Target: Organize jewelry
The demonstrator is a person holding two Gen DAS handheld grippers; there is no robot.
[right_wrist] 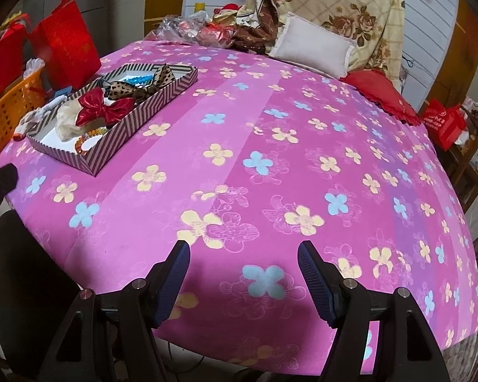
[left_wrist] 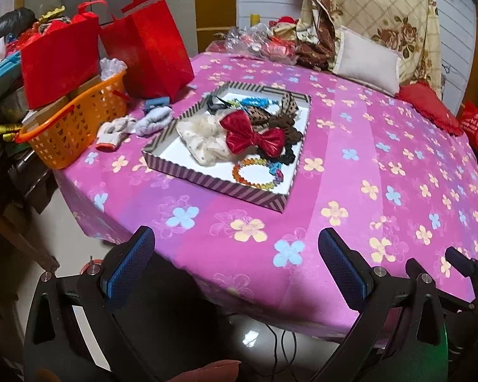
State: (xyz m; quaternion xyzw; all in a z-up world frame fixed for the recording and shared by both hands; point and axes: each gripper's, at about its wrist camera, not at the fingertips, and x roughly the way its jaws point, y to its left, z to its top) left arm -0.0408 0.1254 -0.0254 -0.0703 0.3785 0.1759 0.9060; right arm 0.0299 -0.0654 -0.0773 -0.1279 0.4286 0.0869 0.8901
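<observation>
A striped shallow tray (left_wrist: 207, 182) sits on the pink flowered tablecloth (left_wrist: 350, 191). In it lie a red bow (left_wrist: 255, 133), a cream scrunchie (left_wrist: 200, 140), a dotted brown bow (left_wrist: 286, 105), a blue bead bracelet (left_wrist: 255, 101) and a rainbow bead bracelet (left_wrist: 255, 173). My left gripper (left_wrist: 235, 245) is open and empty at the table's near edge, short of the tray. In the right wrist view the tray (right_wrist: 127, 133) is far left, with the red bow (right_wrist: 105, 108). My right gripper (right_wrist: 243, 254) is open and empty over bare cloth.
An orange basket (left_wrist: 76, 121) and red gift bags (left_wrist: 149, 47) stand left of the tray, with small socks (left_wrist: 153, 121) beside them. Pillows (left_wrist: 366, 60), a red cushion (left_wrist: 427, 105) and cluttered wrapping line the back. The right gripper's tip (left_wrist: 459, 258) shows at the right edge.
</observation>
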